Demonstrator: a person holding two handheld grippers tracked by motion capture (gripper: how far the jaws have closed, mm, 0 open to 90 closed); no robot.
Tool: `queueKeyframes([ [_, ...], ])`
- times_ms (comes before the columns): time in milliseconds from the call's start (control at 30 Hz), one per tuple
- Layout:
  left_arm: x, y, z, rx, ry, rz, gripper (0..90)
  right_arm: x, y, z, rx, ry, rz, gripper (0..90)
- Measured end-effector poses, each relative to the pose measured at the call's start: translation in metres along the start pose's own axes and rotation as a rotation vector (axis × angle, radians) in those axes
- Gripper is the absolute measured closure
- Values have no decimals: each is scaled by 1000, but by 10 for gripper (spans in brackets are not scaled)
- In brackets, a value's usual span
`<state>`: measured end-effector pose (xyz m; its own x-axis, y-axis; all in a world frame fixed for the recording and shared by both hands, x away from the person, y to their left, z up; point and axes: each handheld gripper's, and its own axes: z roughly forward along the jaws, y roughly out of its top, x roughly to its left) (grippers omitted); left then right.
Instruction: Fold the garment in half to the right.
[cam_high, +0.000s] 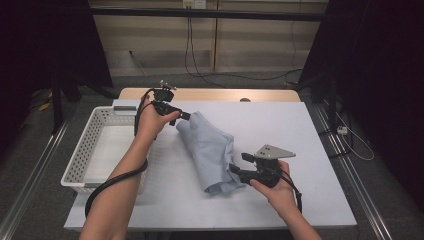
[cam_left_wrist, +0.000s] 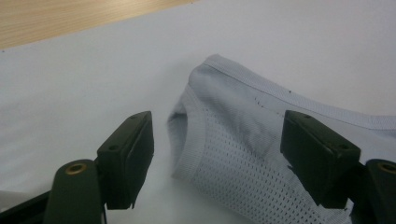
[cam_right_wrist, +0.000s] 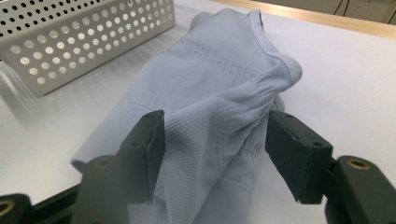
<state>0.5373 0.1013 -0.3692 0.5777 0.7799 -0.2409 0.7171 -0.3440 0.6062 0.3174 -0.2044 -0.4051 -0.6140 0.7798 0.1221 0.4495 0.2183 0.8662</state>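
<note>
Pale blue garment (cam_high: 210, 150) lying folded into a long bundle on the white worktop (cam_high: 300, 140), running from the far end near the left claw (cam_high: 186, 116) to the near end at the right claw (cam_high: 233, 169). White perforated basket (cam_high: 95, 145) just beside it on the left, apparently the place for the bundle.

Left claw: jaws standing apart at the far end, ribbed hem (cam_left_wrist: 194, 140) and mesh lining (cam_left_wrist: 252, 172) between them, pads not pressing on cloth. Right claw (cam_right_wrist: 215, 154): jaws parted as well, gathered cloth bunched between them but no squeeze from either pad (cam_right_wrist: 152, 144); nothing gripped.

Step in hand, by judgement: taking a fresh hold on both ends so as to lift or tidy the folded bundle.

To do it well:
- Push each claw further in, so that all layers sit between the pads, not the top fold alone.
- Close on the thick ribbed edge at the far end; thin mesh likely to slip or stretch.
- Close both at once, then lift level, keeping the ends the same way apart to hold the fold.
- Keep the bundle taut but unstretched; sagging middle liable to unroll.
- Clear the basket wall before lowering, then release only once cloth rests on the bottom.
</note>
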Motion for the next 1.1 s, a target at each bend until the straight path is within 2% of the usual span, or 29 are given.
queueKeyframes([
  [133, -1, -3, 0, 6, -2, -2, 259, 3, 4, 4, 8, -4, -19, 383],
  [333, -3, -8, 2, 11, -9, -6, 252, 6, 11, 13, 5, 7, -21, 383],
  [633, -4, -12, 6, 24, -14, 6, 241, -3, 17, 16, 18, 10, 3, 375],
  [733, -4, -13, 8, 24, -12, 6, 238, -6, 15, 19, 42, 13, 14, 382],
  [867, -4, -14, 10, 29, -13, 12, 233, -11, 5, 22, 64, 1, 4, 539],
  [900, -4, -14, 11, 32, -14, 14, 233, -13, 3, 22, 68, -7, 4, 551],
  [1033, -2, -15, 12, 28, -11, 8, 232, -20, -4, 20, 78, 0, 28, 689],
  [1100, -2, -15, 12, 29, -10, 11, 232, -22, -6, 18, 81, 3, 25, 760],
])
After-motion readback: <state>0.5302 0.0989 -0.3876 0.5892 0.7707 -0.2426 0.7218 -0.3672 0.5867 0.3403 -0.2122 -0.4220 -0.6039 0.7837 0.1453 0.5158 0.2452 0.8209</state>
